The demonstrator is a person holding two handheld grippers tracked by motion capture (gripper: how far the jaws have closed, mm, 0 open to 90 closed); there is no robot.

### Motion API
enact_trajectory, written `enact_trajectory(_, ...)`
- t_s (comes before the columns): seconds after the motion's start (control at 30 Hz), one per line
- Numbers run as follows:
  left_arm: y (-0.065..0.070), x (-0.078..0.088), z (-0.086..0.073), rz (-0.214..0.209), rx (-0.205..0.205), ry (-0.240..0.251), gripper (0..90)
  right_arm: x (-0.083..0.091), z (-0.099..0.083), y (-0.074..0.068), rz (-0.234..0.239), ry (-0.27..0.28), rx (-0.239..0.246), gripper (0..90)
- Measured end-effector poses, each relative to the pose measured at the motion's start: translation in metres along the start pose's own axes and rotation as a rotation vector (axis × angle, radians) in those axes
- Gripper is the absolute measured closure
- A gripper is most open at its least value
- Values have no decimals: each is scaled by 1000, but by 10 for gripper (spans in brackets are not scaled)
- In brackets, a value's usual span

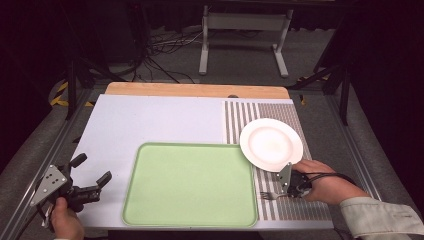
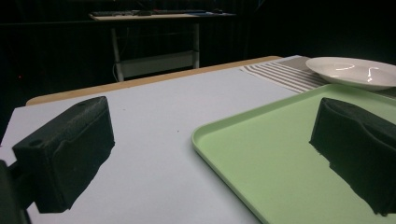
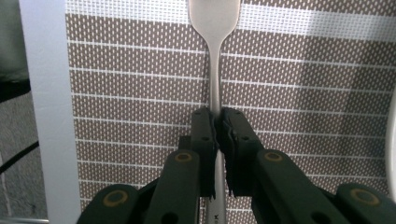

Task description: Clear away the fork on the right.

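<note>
Slim silver metal fork [image 3: 215, 84] is clamped by R gripper [image 3: 218, 122] over striped placemat [image 1: 295, 205], 5 o'clock of white round plate [image 1: 271, 144]; handle best kept level. L gripper [image 1: 92, 176] is held agape, 2 jaws apart, nothing between.

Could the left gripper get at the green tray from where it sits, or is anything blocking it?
Probably yes. The left gripper is open and holds nothing, just off the green tray's near-left edge, with only bare white table surface between. The right gripper is across the tray, shut on the fork.

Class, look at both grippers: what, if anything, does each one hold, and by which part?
The right gripper is shut on the fork, gripping its thin handle partway along the shaft. The left gripper is open and holds nothing.
</note>
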State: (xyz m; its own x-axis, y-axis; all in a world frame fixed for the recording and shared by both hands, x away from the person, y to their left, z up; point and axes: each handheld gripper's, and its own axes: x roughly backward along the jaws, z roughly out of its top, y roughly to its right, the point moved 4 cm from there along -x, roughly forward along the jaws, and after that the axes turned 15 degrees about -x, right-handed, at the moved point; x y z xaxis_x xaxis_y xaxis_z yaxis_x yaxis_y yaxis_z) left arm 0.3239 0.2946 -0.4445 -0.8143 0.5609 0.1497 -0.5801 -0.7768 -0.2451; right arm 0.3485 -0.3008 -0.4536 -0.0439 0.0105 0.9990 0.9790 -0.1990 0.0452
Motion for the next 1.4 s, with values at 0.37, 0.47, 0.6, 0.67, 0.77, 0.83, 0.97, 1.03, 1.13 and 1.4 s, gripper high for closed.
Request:
enact_trajectory(0.37, 0, 0, 0, -1, 0, 2, 3, 0, 1, 1, 8, -5, 6, 849)
enact_trajectory(0.47, 0, 0, 0, -1, 2, 2, 3, 0, 0, 1, 8, -2, -2, 850)
enact_trajectory(0.6, 0, 0, 0, -1, 3, 3, 3, 1, 0, 1, 16, 6, -15, 851)
enact_trajectory(0.67, 0, 0, 0, 0, 2, 3, 3, 3, 0, 1, 24, 18, -21, 850)
enact_trajectory(0.77, 0, 0, 0, 0, 3, 3, 3, 7, 1, 1, 24, 34, -26, 851)
enact_trajectory(0.83, 0, 0, 0, 0, 2, 4, 3, 11, 2, 2, 14, 59, -22, 851)
enact_trajectory(0.97, -1, 1, 0, 2, 4, 5, 3, 23, 3, 3, 4, 100, -38, 851)
enact_trajectory(1.03, -1, 1, 0, 1, 5, 5, 3, 28, 3, 4, -2, 111, -41, 851)
enact_trajectory(1.13, 0, 0, 1, 1, 4, 7, 3, 34, 4, 4, -5, 142, -51, 851)
enact_trajectory(1.4, 0, 0, 0, -1, 4, 3, 3, 56, 7, 5, -12, 238, -98, 851)
